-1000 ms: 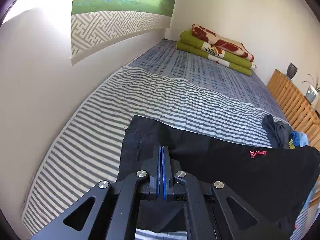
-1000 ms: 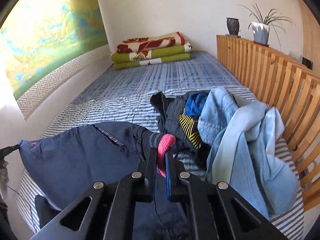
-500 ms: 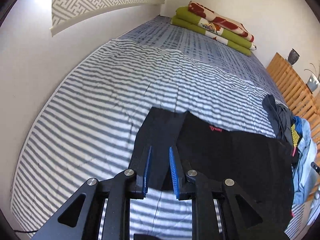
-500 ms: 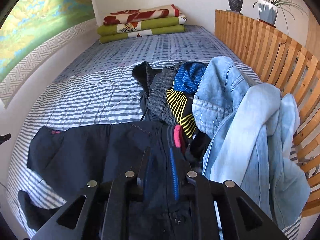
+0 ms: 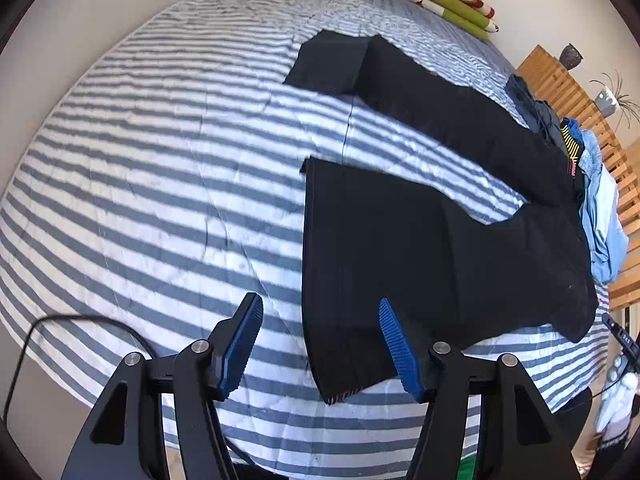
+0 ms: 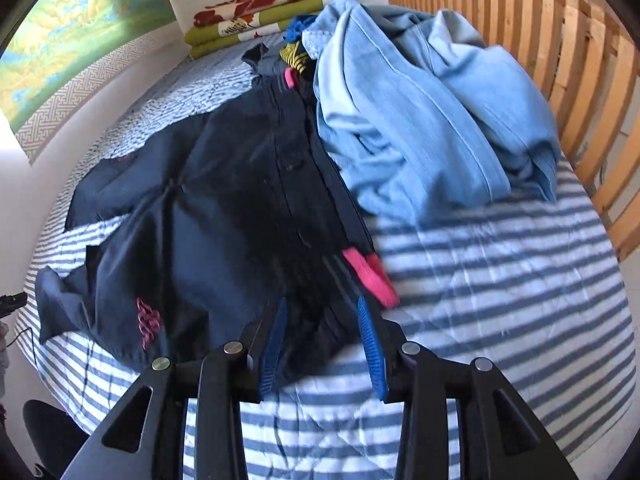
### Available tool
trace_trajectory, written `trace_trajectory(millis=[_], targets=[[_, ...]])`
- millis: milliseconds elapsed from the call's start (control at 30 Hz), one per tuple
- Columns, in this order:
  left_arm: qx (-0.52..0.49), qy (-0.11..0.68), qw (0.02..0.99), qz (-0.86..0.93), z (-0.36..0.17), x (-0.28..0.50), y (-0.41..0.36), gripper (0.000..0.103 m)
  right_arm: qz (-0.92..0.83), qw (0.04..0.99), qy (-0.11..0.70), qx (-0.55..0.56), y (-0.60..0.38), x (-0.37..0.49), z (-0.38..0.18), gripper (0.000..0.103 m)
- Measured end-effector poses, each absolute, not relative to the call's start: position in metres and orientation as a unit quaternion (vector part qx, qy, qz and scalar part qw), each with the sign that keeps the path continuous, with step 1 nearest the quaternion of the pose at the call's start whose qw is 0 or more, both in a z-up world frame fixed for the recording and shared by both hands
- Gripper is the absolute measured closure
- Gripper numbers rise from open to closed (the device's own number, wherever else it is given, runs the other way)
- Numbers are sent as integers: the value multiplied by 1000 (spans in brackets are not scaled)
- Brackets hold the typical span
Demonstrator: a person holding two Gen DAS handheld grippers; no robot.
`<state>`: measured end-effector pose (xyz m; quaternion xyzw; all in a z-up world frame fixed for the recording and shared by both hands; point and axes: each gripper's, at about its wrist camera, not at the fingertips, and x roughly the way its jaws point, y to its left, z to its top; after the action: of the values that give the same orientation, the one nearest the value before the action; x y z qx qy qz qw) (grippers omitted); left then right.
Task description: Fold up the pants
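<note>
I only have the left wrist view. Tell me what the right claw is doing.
Observer: The right claw has just been opening. The waist end of the dark pants lies in the gap between its pads, unpinched.
Operator: Report what's beside it.
Observer: A pink tab on the waistband sticks out just right of the claw.
Operator: Give me a marker on the near leg.
Observer: A pink logo shows near that leg's edge.
</note>
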<state>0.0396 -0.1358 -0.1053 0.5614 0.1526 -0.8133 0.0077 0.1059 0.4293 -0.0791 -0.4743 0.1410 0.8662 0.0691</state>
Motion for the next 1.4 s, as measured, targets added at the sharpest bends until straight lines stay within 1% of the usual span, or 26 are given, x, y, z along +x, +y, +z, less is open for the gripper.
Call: trace_trajectory(millis=[100,167,200,233,267,300,367,433,500,567,600,633,667,733,833,967,1067,1167,1300,1400], targets=[[574,155,13,-804,-131,43,-127,37,855,54,167,-488,423,121,-93,69],[583,148,21,-799,-144,39,-118,39,857,44,154,-489,411,128,-97,68],[569,127,26,-812,-142,40,-112,50,860,37,144,-487,402,128,-96,67],[573,118,22,-811,-144,38,-105,87,863,27,134,-486,392,129,-95,65],[575,117,34,-809,-143,37,-103,94,864,14,123,-488,381,131,-95,62],[578,124,37,-806,-140,37,-103,97,866,2,113,-487,369,131,-94,59],[563,143,19,-814,-119,43,-103,99,868,-15,91,-488,348,126,-93,59],[541,141,2,-829,-88,62,-105,99,869,-20,71,-489,333,121,-92,59],[531,146,-20,-835,-62,86,-112,98,872,-35,69,-483,325,121,-87,59],[536,134,-22,-834,-48,106,-121,92,875,-49,68,-476,321,124,-81,59],[540,122,-5,-833,-45,112,-126,83,877,-51,66,-474,320,124,-79,58],[546,110,14,-831,-45,114,-132,52,877,-50,66,-473,322,125,-79,58],[546,102,30,-831,-45,115,-139,42,877,-47,69,-472,324,126,-79,58],[549,110,51,-827,-51,110,-147,42,876,-35,82,-474,334,127,-82,57],[541,125,32,-831,-58,94,-136,42,873,2,112,-475,360,132,-86,57],[547,74,-43,-833,-66,60,-64,40,866,61,154,-472,401,139,-87,56],[549,3,-98,-830,-73,53,1,40,853,93,176,-482,423,139,-93,54],[558,-63,-125,-818,-87,60,44,40,844,71,202,-492,425,138,-102,54],[575,-111,-113,-803,-109,76,52,40,854,15,163,-494,386,136,-105,54],[589,-114,-86,-795,-125,81,31,40,861,-50,117,-492,338,131,-103,54]])
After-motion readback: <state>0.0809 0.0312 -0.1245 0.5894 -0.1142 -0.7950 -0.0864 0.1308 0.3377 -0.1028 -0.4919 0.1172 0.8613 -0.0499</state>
